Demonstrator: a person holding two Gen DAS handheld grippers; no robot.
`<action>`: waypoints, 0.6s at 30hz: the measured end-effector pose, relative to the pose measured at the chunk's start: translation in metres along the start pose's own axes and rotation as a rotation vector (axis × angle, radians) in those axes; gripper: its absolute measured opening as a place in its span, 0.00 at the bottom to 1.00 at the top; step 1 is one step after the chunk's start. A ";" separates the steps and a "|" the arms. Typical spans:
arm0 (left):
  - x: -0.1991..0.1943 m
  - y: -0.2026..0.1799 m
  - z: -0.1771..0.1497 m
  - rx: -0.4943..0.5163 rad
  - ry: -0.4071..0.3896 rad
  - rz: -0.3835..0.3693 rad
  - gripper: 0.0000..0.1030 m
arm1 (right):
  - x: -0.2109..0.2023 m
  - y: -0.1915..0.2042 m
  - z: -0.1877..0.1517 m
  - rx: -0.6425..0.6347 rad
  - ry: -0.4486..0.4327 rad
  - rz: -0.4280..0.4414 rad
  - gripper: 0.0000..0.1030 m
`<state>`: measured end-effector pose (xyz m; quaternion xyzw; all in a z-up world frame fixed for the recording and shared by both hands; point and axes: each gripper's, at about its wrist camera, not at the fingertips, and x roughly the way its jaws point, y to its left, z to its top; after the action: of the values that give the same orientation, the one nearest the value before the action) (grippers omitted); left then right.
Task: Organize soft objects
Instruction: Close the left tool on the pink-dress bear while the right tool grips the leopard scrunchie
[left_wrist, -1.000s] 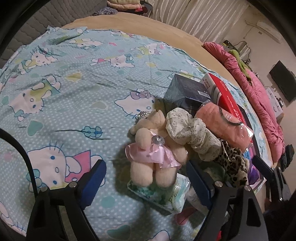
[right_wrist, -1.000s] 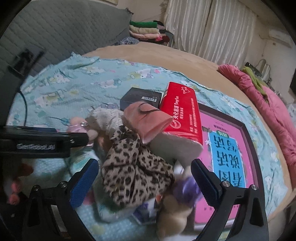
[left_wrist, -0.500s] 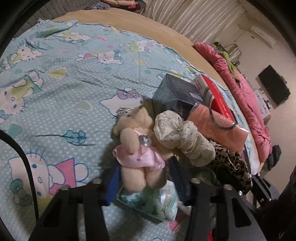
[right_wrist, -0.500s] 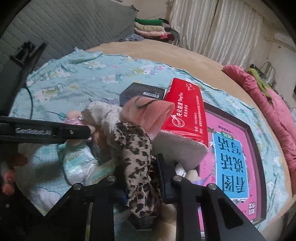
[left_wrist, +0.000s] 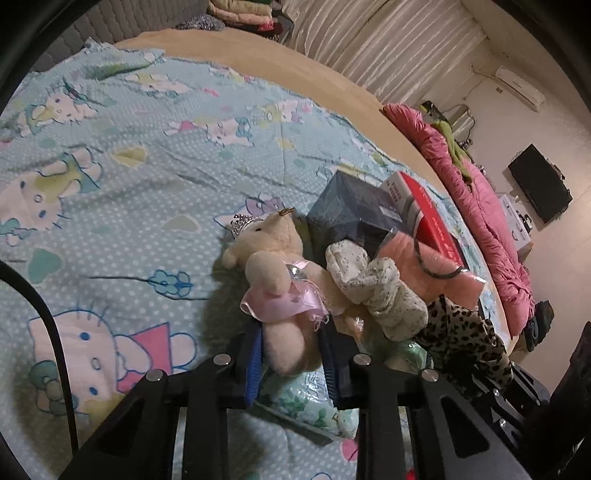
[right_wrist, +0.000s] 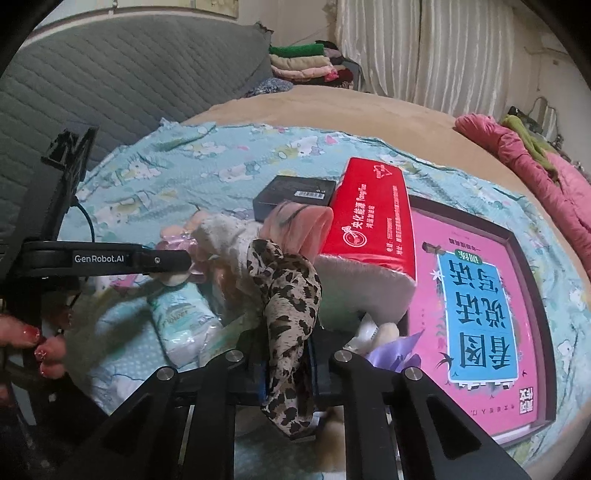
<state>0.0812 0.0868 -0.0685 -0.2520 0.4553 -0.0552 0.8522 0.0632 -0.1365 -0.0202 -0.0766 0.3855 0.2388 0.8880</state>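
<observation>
Since a second ago both wide-open grippers have clamped: the left gripper (left_wrist: 291, 363), jaws closing, squeezes the teddy bear (left_wrist: 275, 284) at lower centre, the right gripper (right_wrist: 286, 365) pinches the leopard scarf (right_wrist: 291, 306) at lower centre tight, so both seem ready to lift.

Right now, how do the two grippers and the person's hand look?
Both grippers, left gripper and right gripper, are black plastic frames with silver screws and blue pads. The left one carries white "GenRobot.AI" lettering and a black cable. The hand has glossy red nails.
</observation>
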 end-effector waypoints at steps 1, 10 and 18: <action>-0.003 0.000 -0.001 0.002 -0.004 0.004 0.27 | -0.002 0.000 0.000 0.001 -0.004 0.001 0.15; -0.038 -0.012 -0.011 0.057 -0.064 0.047 0.27 | -0.024 -0.001 0.005 0.021 -0.062 0.049 0.14; -0.057 -0.041 -0.024 0.124 -0.087 0.074 0.27 | -0.042 -0.006 0.007 0.054 -0.104 0.062 0.14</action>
<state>0.0341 0.0605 -0.0173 -0.1839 0.4225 -0.0409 0.8866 0.0458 -0.1553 0.0143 -0.0282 0.3471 0.2596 0.9008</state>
